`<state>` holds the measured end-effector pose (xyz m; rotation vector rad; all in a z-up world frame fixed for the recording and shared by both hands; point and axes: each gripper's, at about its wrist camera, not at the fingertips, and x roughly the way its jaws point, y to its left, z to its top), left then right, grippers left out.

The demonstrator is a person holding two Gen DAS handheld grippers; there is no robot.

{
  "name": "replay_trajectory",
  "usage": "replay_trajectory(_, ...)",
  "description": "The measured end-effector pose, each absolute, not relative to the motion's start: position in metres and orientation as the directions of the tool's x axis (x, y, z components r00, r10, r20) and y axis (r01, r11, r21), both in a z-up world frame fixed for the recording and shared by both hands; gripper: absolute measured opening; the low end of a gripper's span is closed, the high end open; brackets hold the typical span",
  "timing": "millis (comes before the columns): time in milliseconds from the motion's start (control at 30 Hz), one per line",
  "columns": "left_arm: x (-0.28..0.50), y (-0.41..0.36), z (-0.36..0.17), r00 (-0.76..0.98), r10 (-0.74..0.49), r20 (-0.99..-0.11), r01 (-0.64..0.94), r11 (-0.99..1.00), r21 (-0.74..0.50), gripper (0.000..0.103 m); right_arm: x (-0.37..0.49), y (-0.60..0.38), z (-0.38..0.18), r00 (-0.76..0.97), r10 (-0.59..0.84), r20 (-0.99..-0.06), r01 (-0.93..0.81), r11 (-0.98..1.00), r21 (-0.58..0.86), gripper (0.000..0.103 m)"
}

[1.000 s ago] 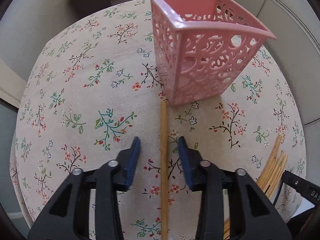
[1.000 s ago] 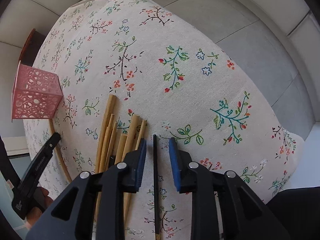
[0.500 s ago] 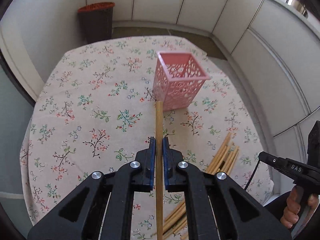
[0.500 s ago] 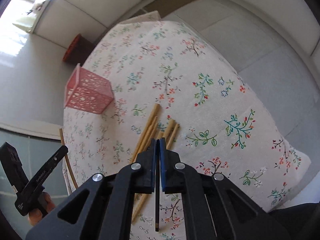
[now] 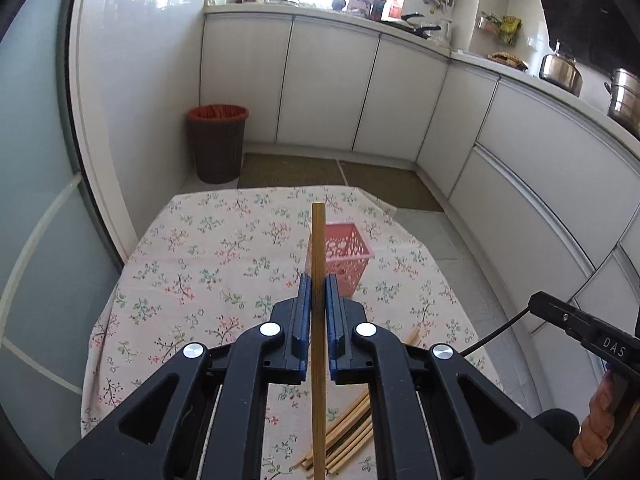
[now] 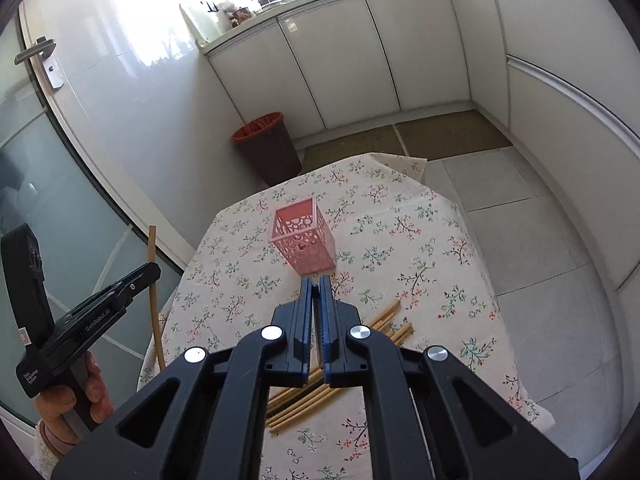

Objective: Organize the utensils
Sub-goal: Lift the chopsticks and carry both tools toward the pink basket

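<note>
My left gripper (image 5: 317,280) is shut on a long bamboo chopstick (image 5: 318,248) and holds it high above the table; the chopstick also shows in the right wrist view (image 6: 154,280). My right gripper (image 6: 316,282) is shut on a thin black chopstick, a dark sliver between the jaws, lifted well above the table. The pink lattice basket (image 5: 346,254) stands upright on the floral tablecloth (image 5: 208,264), beyond both grippers; it also shows in the right wrist view (image 6: 304,236). Several bamboo chopsticks (image 6: 308,396) lie on the cloth below the grippers.
A brown waste bin with a red rim (image 5: 218,142) stands on the floor past the table's far edge. White cabinets (image 5: 328,84) line the back and right. A glass door (image 6: 48,184) is at the left.
Both grippers closed on their chopsticks on the table, then rose high above it and tilted up, so the room now shows. The basket looks much farther away.
</note>
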<state>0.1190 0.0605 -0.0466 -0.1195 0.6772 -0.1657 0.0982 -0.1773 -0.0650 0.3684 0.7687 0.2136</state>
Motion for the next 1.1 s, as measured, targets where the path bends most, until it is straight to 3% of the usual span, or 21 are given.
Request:
replay_trajectory(233,0.120,0.059,-0.005,0.906,-0.185,-0.381,0.112,0.972,-0.206,0.006,0.123,-0.189,-0.034,0.711,0.357,-0.606,-0.071,0.894,0.443,0.004)
replay_trajectory(667,0.183,0.003,0.024,0.999,-0.036,-0.038,0.032,0.994,-0.101,0.006,0.204,-0.192,0.018,0.781,0.370,-0.502,-0.133,0.885,0.446,0.004)
replay_trajectory(833,0.228,-0.012,-0.005,1.000,-0.008,-0.030,0.005,0.996,-0.092,0.006,0.234,-0.192,0.017,0.785,0.377,-0.492,-0.147,0.884,0.444,0.004)
replay_trajectory(1100,0.271,-0.011,-0.058,0.995,-0.003,-0.099,-0.011,0.989,-0.144,0.007,0.271,-0.187,0.004,0.789,0.376,-0.485,-0.155,0.887,0.435,0.004)
